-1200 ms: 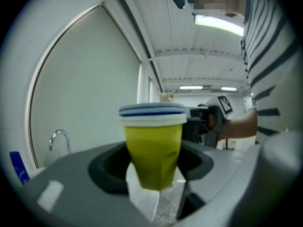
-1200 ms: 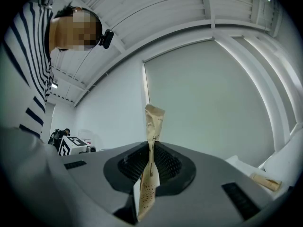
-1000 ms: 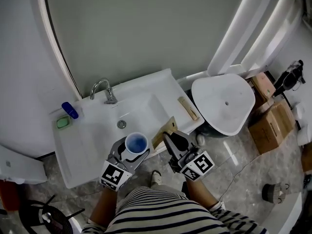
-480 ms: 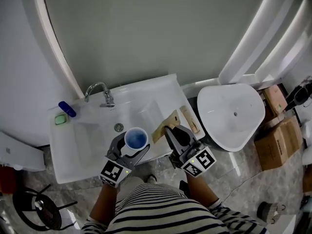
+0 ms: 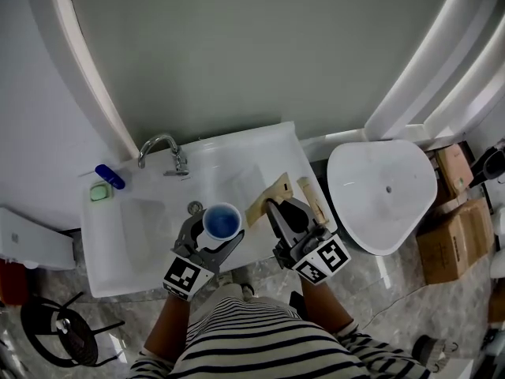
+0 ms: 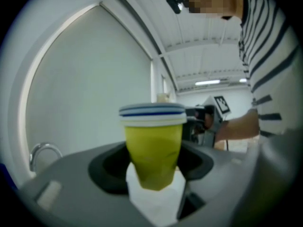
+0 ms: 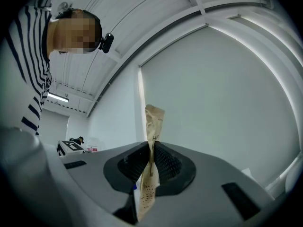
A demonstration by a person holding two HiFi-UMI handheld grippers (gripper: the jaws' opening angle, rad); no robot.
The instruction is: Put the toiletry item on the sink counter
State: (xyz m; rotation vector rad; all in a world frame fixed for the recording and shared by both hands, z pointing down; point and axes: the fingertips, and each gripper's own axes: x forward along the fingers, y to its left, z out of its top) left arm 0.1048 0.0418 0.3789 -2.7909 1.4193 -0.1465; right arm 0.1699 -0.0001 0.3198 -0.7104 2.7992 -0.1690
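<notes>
My left gripper (image 5: 215, 239) is shut on a yellow cup (image 6: 153, 145) with a white and blue rim, blue inside as the head view shows the cup (image 5: 222, 221), upright over the front of the white sink counter (image 5: 118, 251). My right gripper (image 5: 282, 217) is shut on a flat tan paper packet (image 5: 267, 198), held on edge over the counter's right part; the right gripper view shows the packet (image 7: 150, 167) pinched between the jaws. A faucet (image 5: 161, 152) stands at the back of the basin.
A blue item (image 5: 110, 177) and a green soap (image 5: 99, 193) lie at the counter's back left. A wooden comb-like piece (image 5: 314, 200) lies on the right edge. A white toilet (image 5: 383, 192) stands to the right, with cardboard boxes (image 5: 446, 247) beyond it.
Both grippers have moved forward over the sink counter, each keeping its hold. The view has shifted so the sink and toilet sit further right.
</notes>
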